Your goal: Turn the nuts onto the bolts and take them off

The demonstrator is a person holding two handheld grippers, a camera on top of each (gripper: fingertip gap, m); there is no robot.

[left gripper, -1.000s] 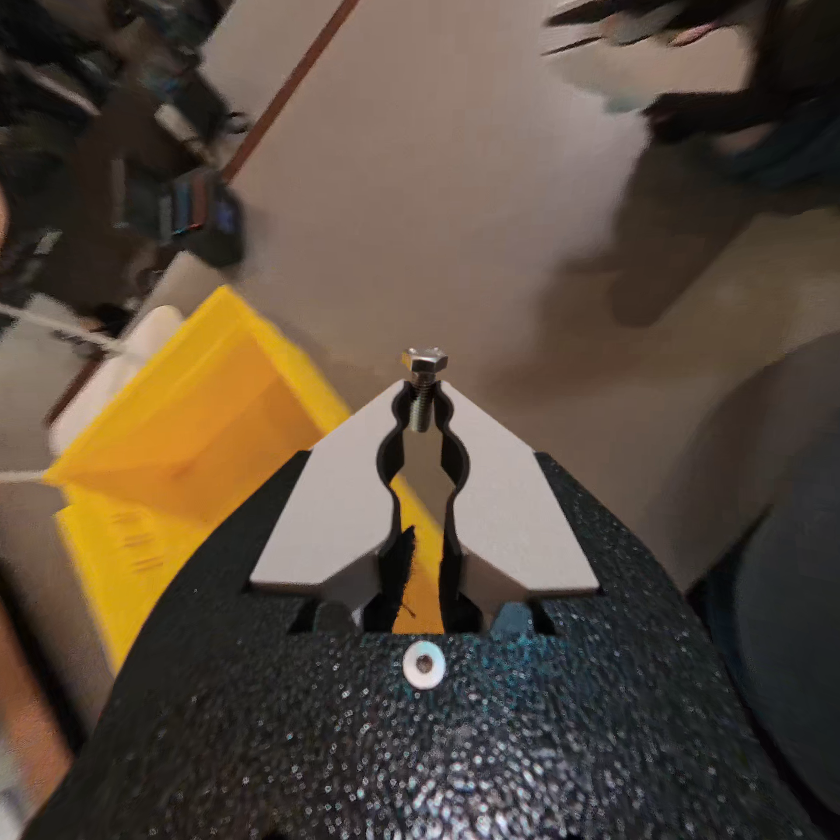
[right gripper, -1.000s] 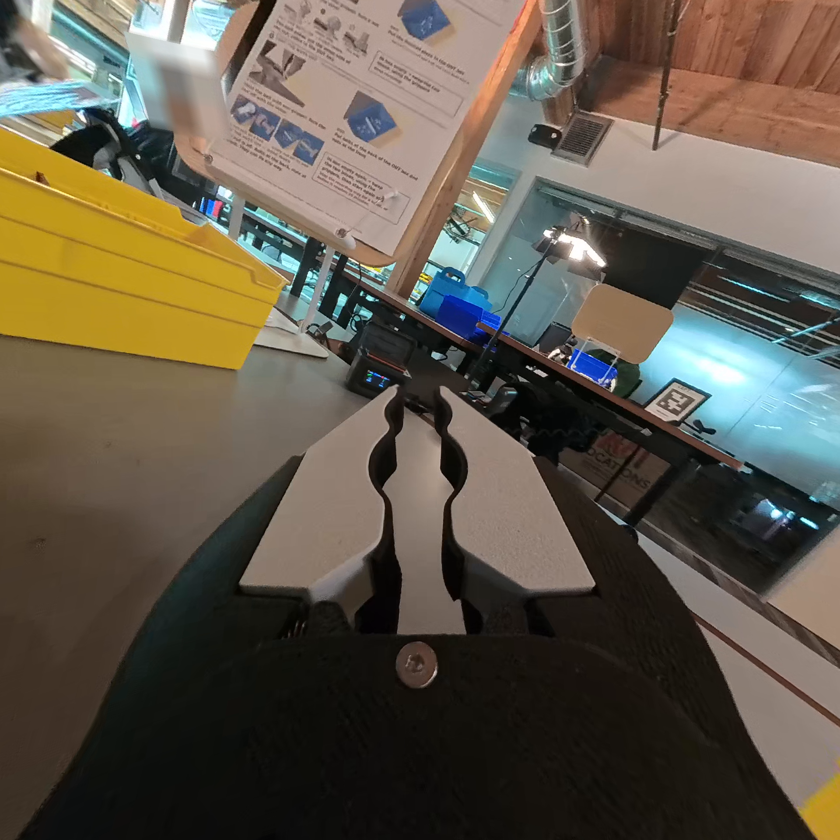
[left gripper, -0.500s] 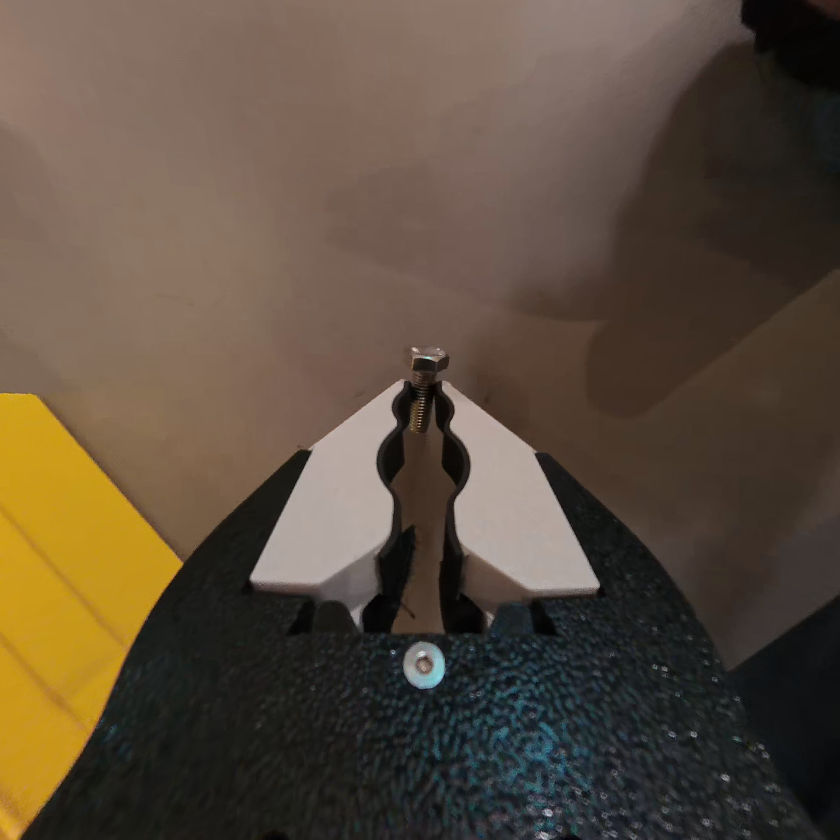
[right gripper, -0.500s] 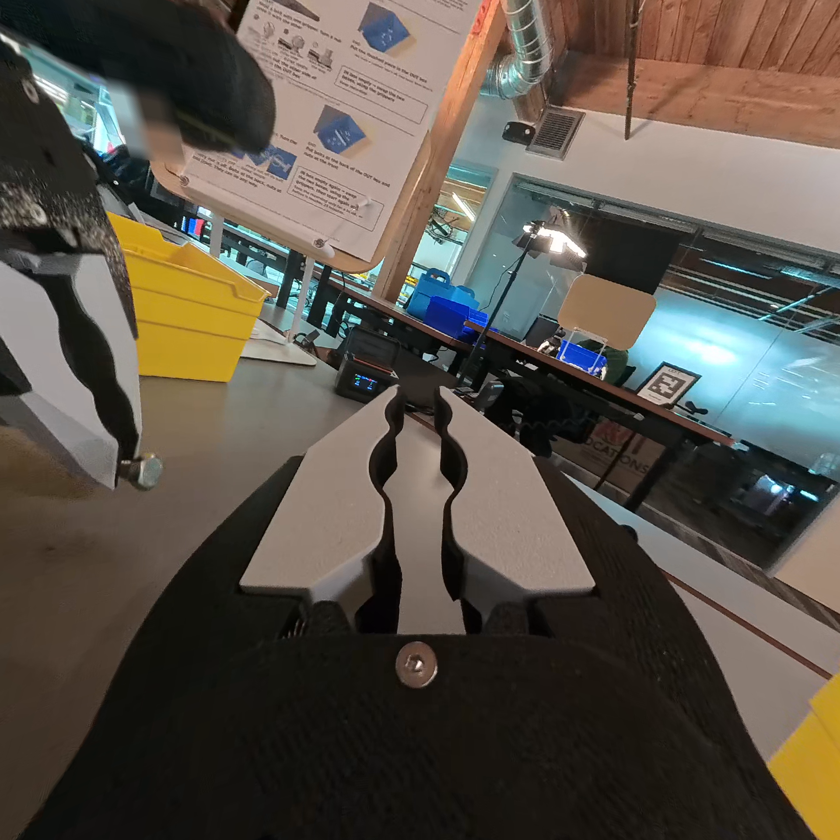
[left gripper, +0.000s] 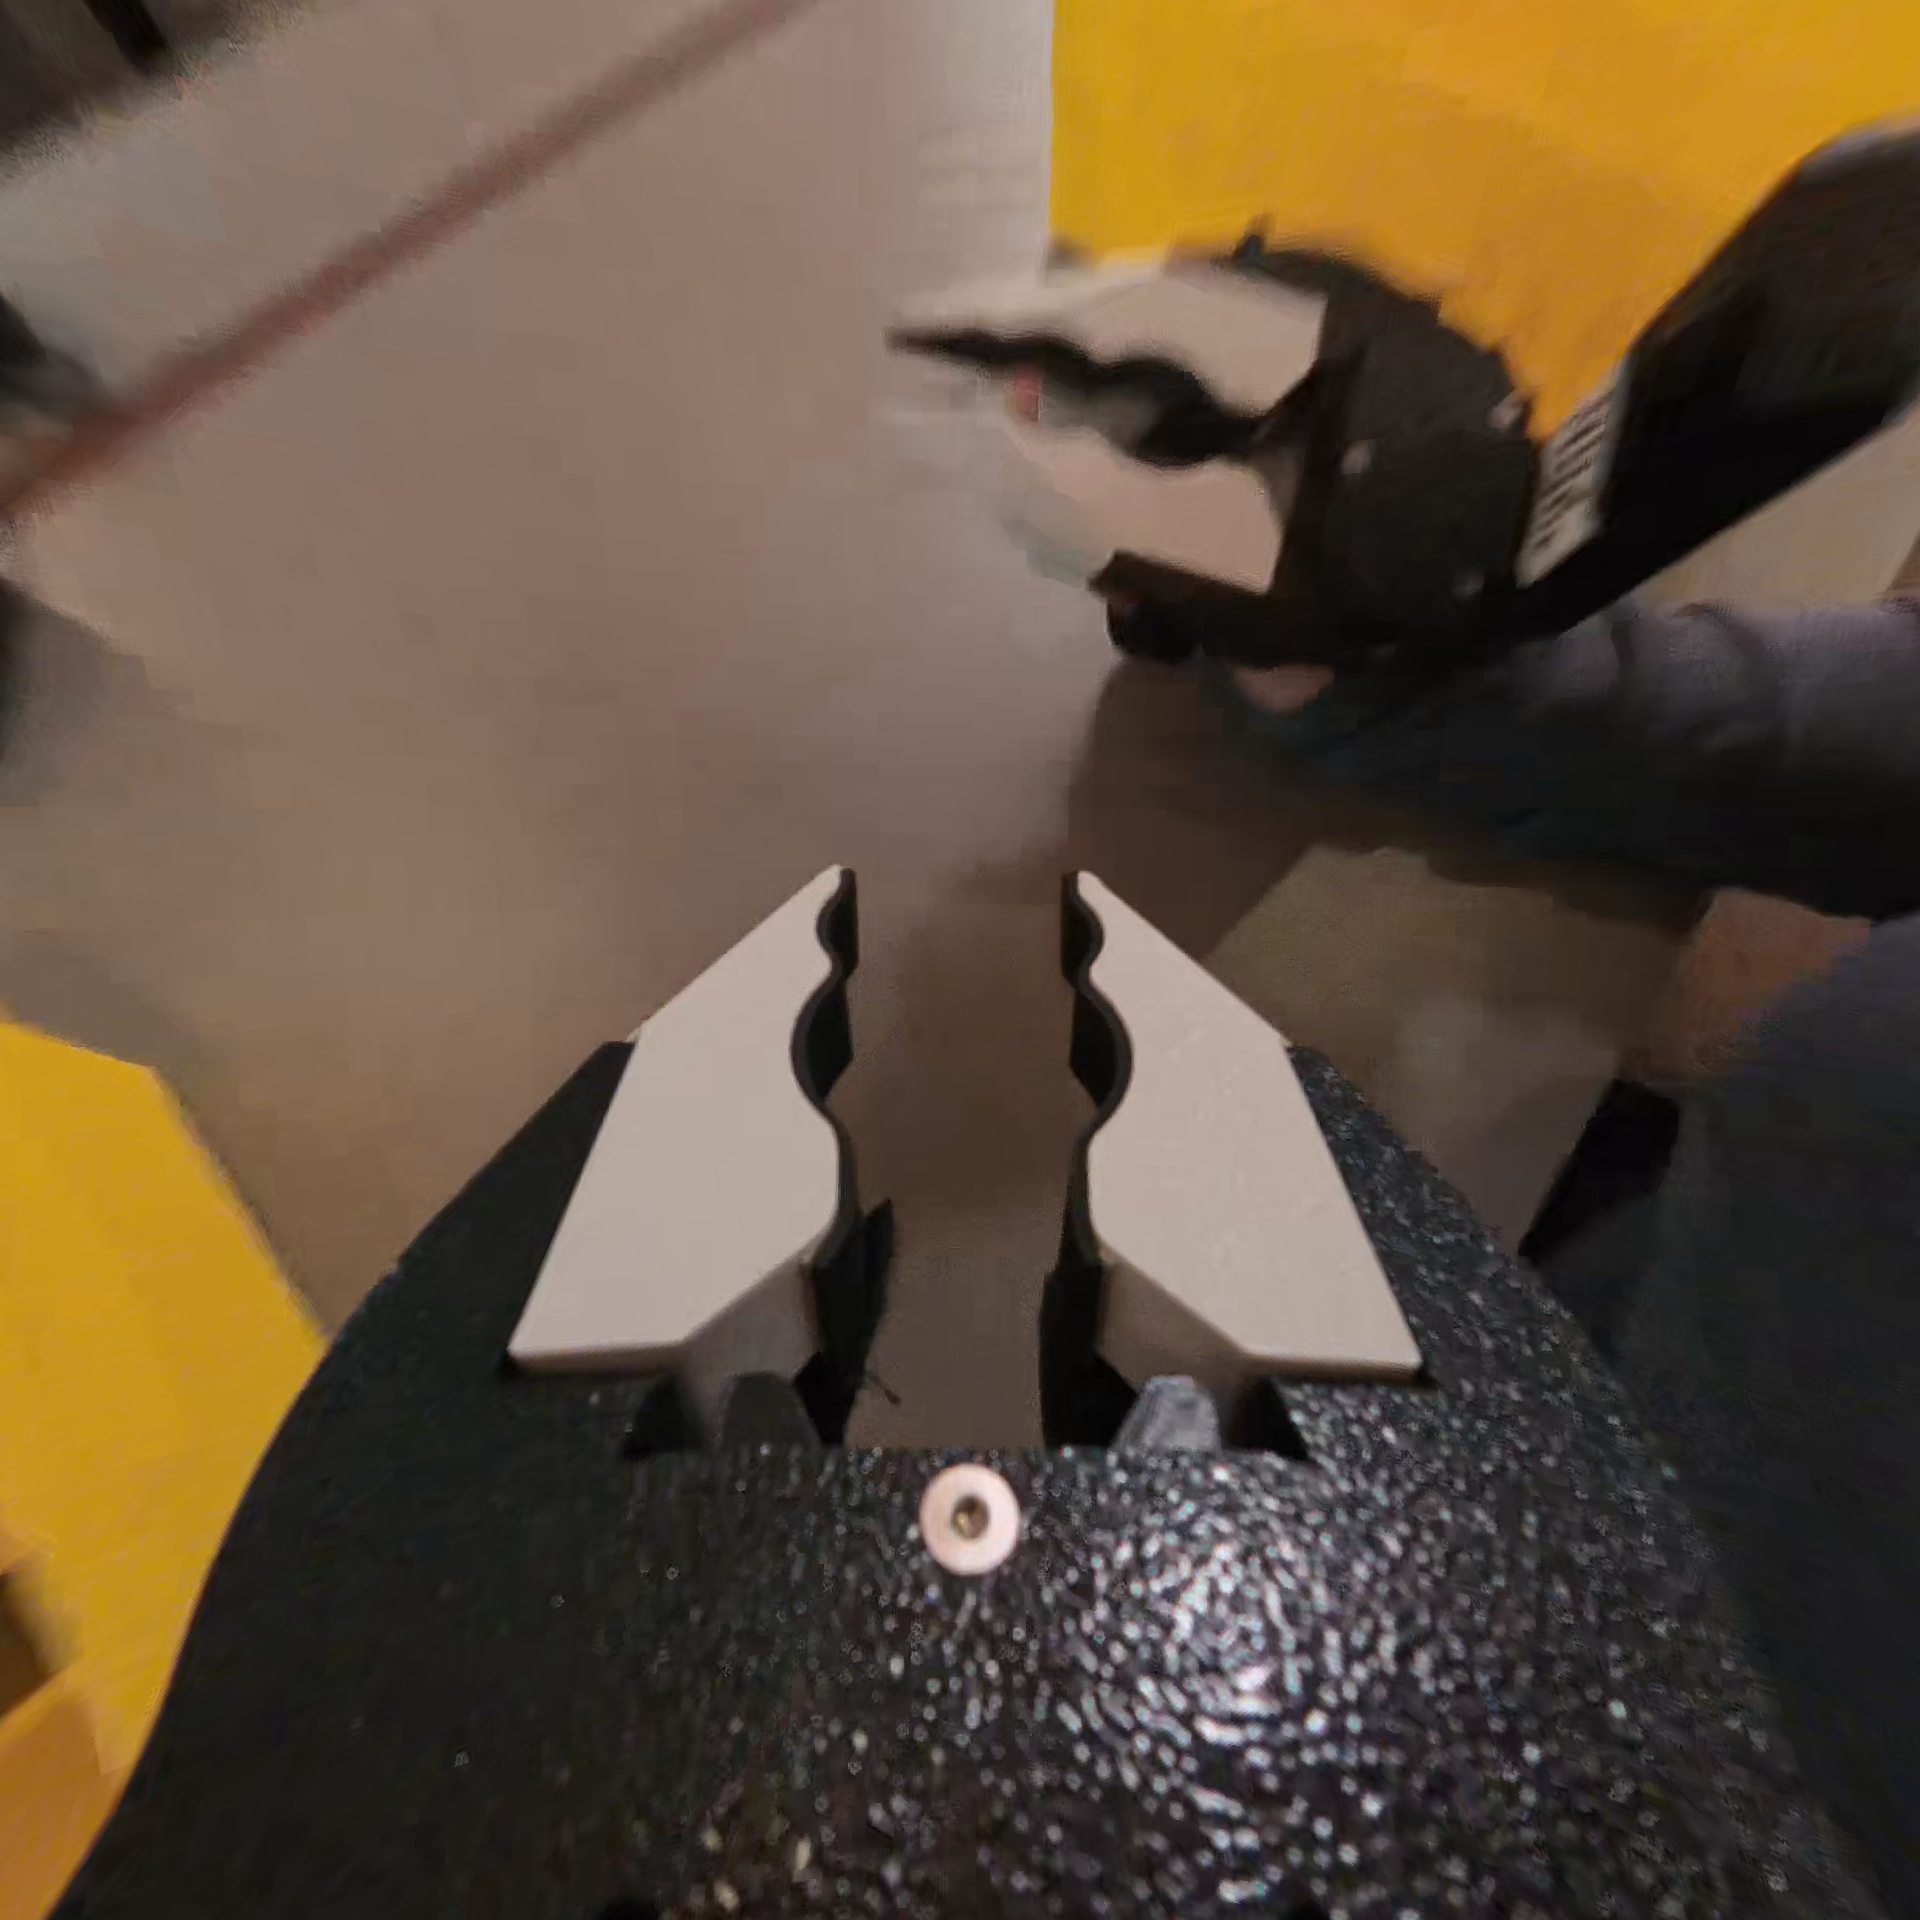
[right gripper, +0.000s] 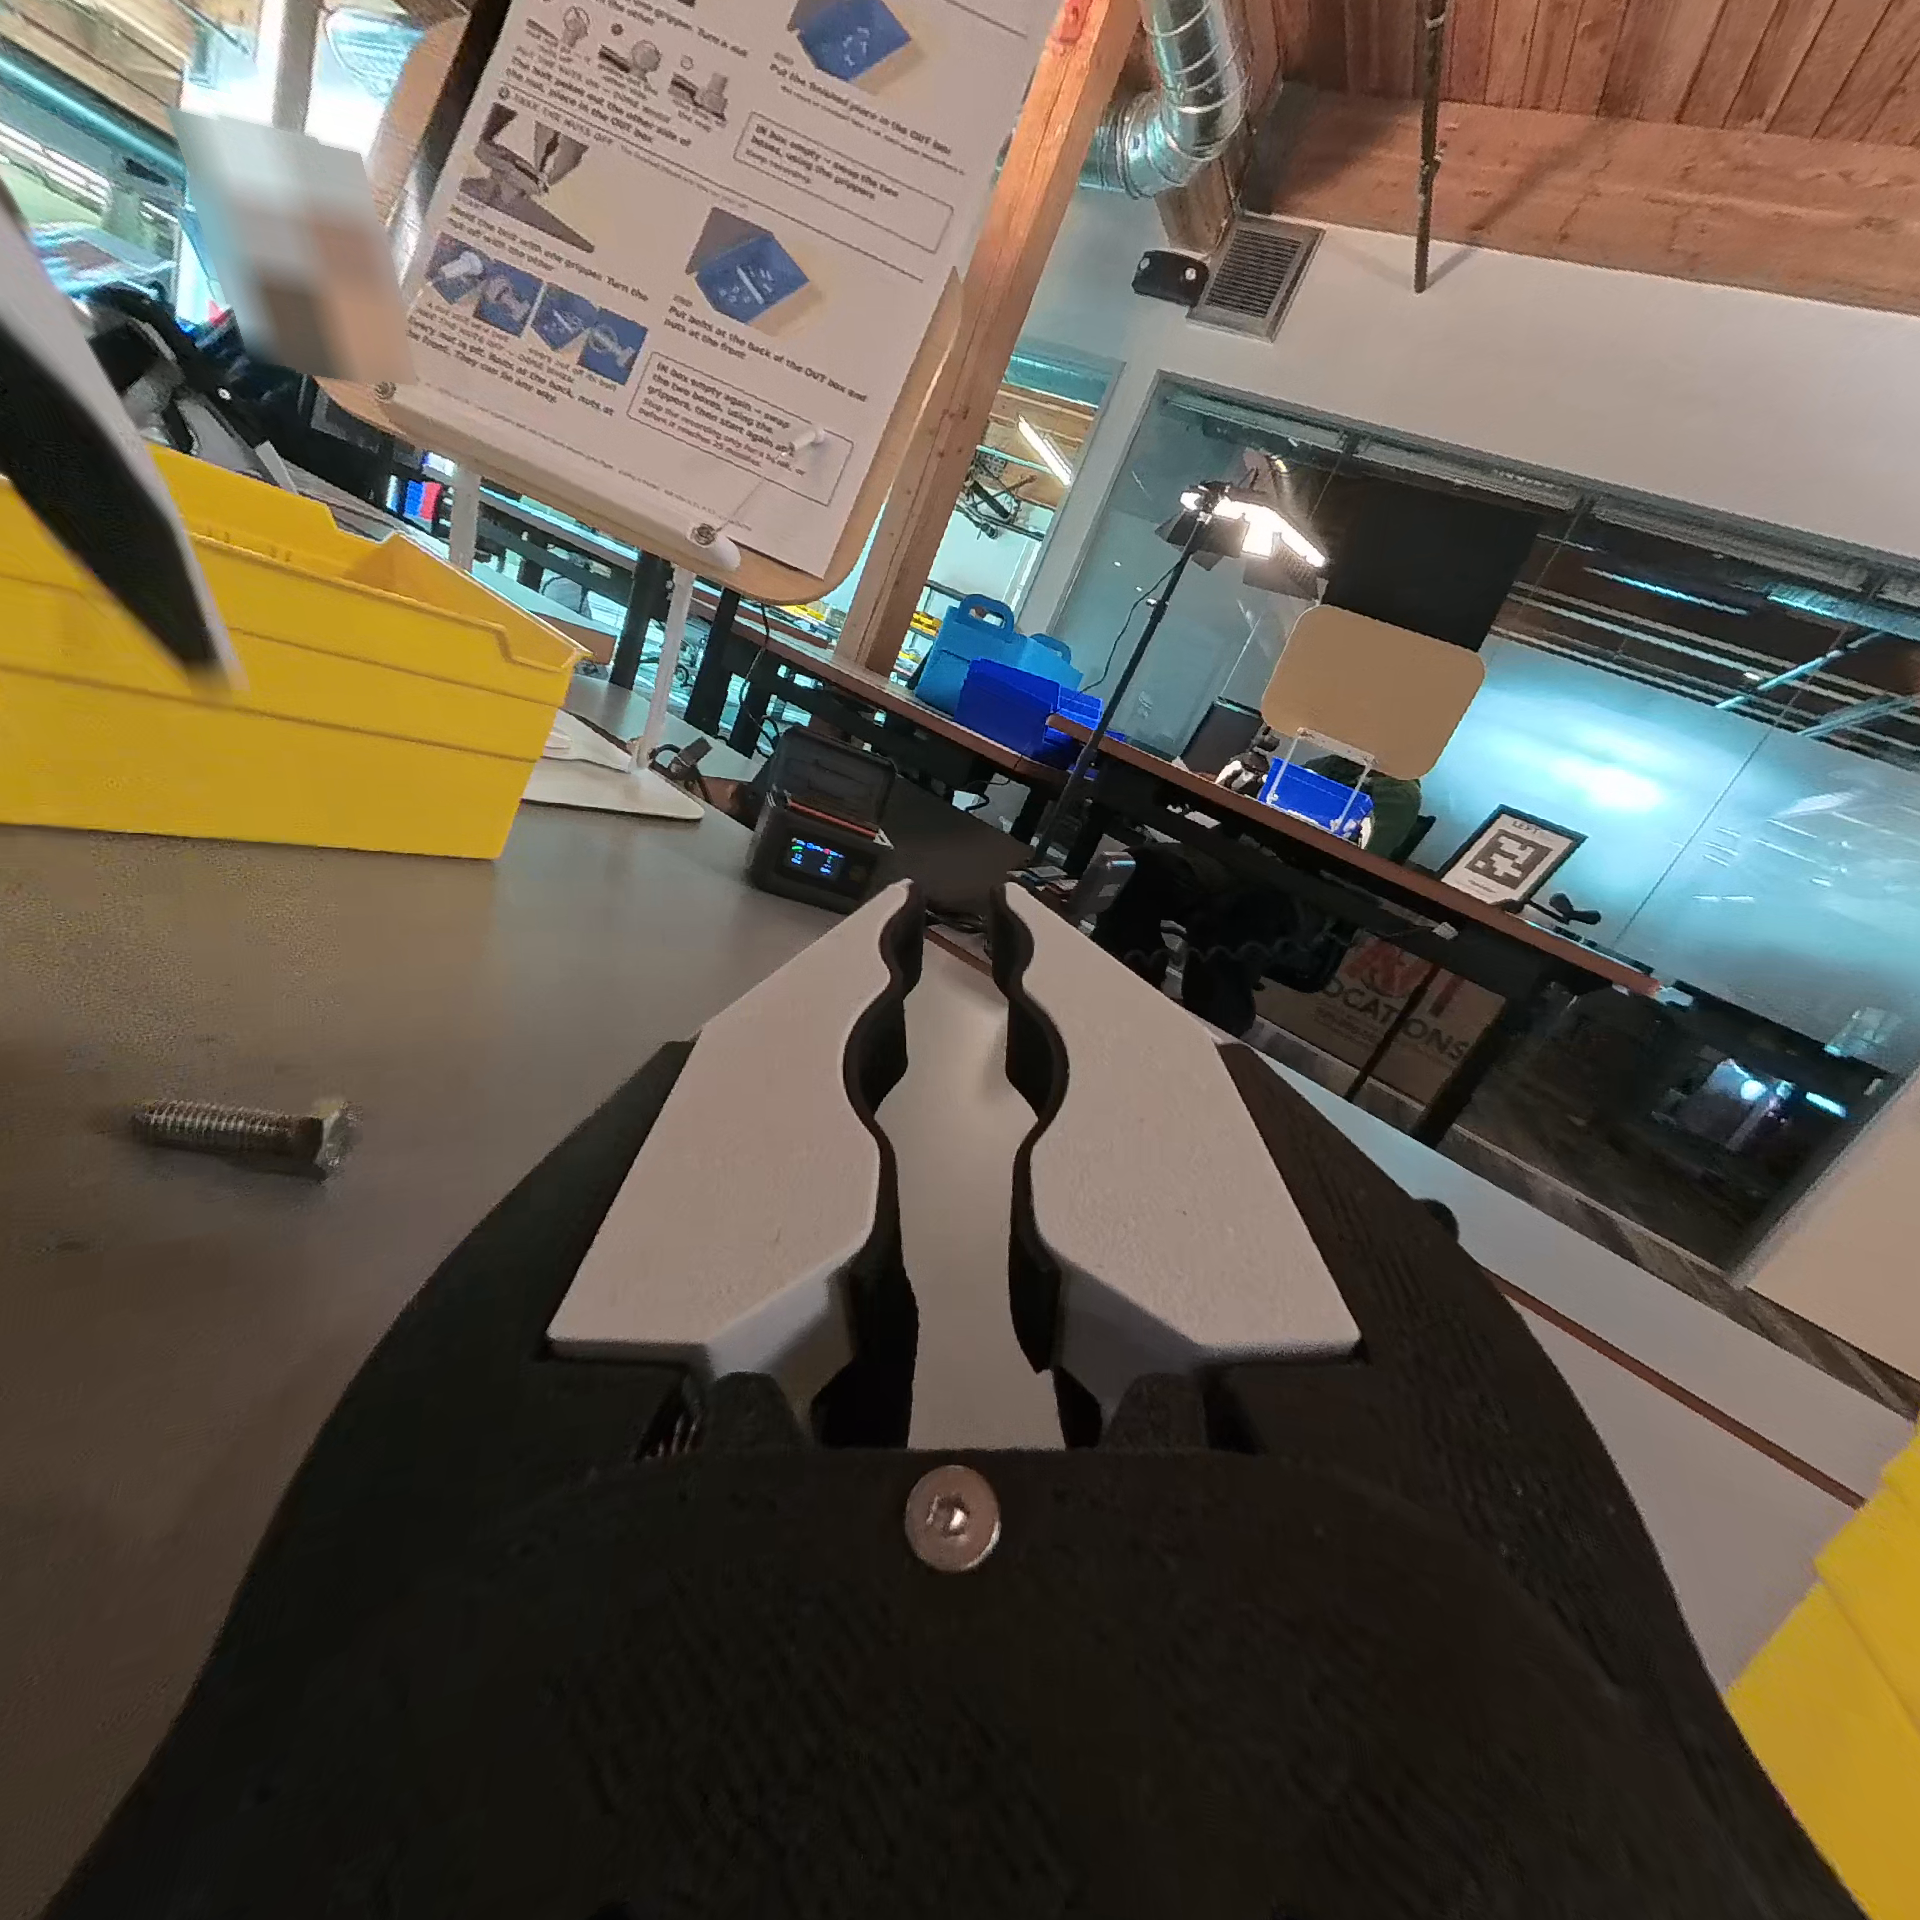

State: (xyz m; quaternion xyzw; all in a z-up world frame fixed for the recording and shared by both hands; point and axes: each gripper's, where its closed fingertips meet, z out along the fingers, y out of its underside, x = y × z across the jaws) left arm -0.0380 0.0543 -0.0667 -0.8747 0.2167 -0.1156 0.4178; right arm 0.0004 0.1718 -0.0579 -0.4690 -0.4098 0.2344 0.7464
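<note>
A steel hex bolt lies on its side on the grey table, to the left of my right gripper and apart from it. My left gripper is wide open and empty above the table. One of its fingers shows at the left edge of the right wrist view, above the bolt. My right gripper is empty, its jaws parted by a narrow gap. It shows blurred in the left wrist view. No nut is in view.
A yellow bin stands at the back left, another lies behind my right gripper, and a yellow edge is at the lower right. An instruction board on a stand and a small black device sit near the table's far edge. A person's dark sleeve is at the right. My right fingertips sit around 12 cm from my left ones.
My left gripper opened and let go of the bolt, which now lies on the table. The left gripper swung away and up. My right gripper stayed nearly as it was.
</note>
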